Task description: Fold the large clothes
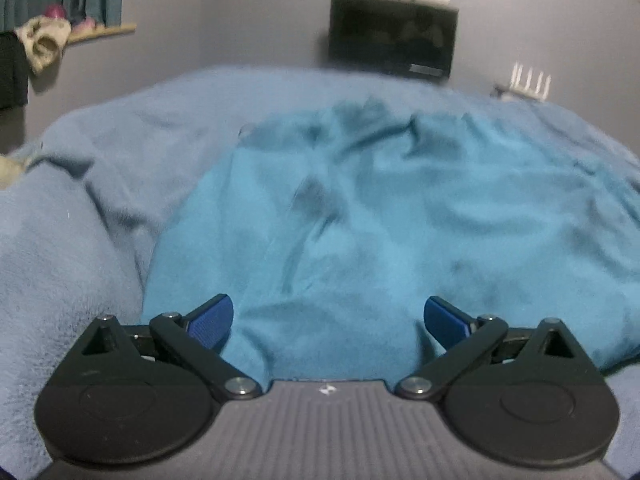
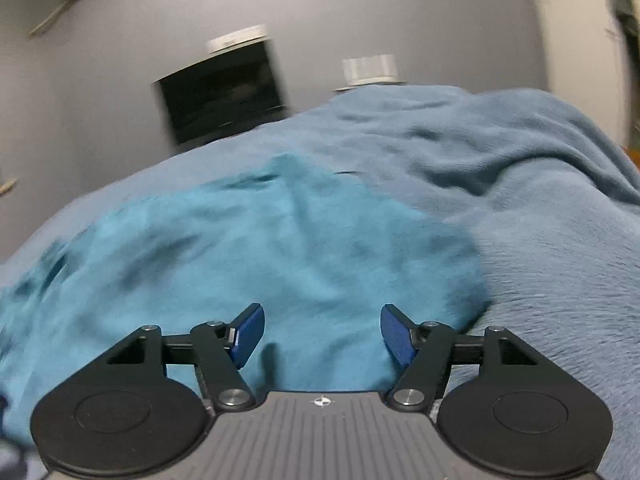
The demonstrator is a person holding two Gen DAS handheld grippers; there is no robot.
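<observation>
A large teal garment [image 1: 400,208] lies rumpled on a bed covered by a grey-blue blanket [image 1: 72,248]. My left gripper [image 1: 328,316] is open and empty, its blue pads wide apart just above the garment's near left part. The same garment [image 2: 260,248] fills the right wrist view, with its right edge beside the blanket [image 2: 540,240]. My right gripper [image 2: 322,332] is open and empty, just above the garment's near right part. Both views are blurred by motion.
A dark screen [image 1: 394,34] hangs on the grey wall beyond the bed, and also shows in the right wrist view [image 2: 222,88]. A wall shelf [image 1: 100,32] with soft items is at far left. A white router [image 1: 530,84] stands at far right.
</observation>
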